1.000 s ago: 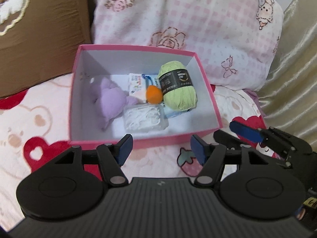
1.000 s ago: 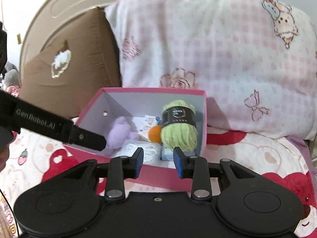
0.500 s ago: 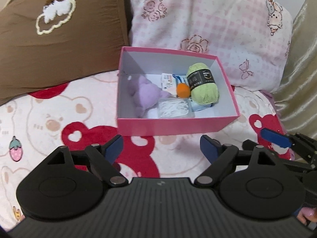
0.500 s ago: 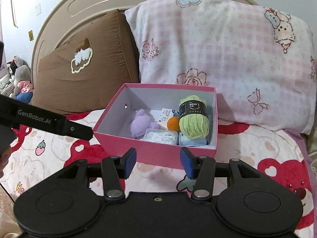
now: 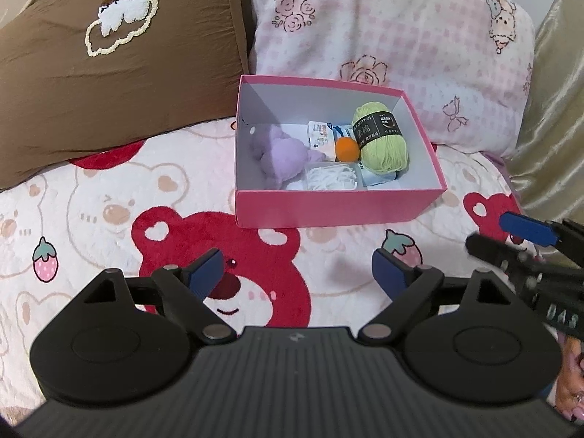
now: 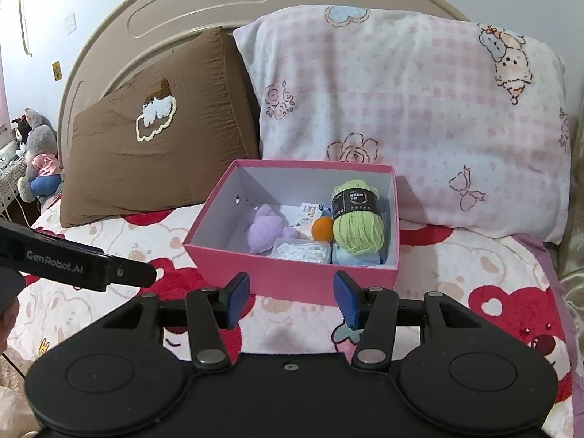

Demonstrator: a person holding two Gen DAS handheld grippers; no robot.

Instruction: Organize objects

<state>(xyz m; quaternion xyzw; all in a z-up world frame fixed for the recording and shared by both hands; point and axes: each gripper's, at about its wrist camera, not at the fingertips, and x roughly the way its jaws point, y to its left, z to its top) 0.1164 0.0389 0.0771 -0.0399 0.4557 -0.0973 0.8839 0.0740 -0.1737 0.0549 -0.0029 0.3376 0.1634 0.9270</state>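
**Left wrist view: box packed, both grippers hanging empty in front of it**

Left wrist view is showing the pink box [image 5: 328,208] sitting on the bear blanket [image 5: 109,219], against the pink pillow [image 5: 401,36] and beside the brown pillow [image 5: 109,54]. Inside it are lying the yarn [image 5: 383,138], an orange ball [image 5: 346,149], a purple plush [image 5: 281,155], a clear case [image 5: 332,177] and some packets [image 5: 321,135]. Nothing loose is showing on the blanket, so the sorting is looking finished or nearly so. Any next move is calling for finding a stray item or a lid, and neither is showing.

The left gripper [image 5: 295,273] is hanging over the blanket, near the box front, jaws widening, nothing between them. The right gripper [image 6: 292,299] is facing the box wall, jaws likewise parting and holding nothing.
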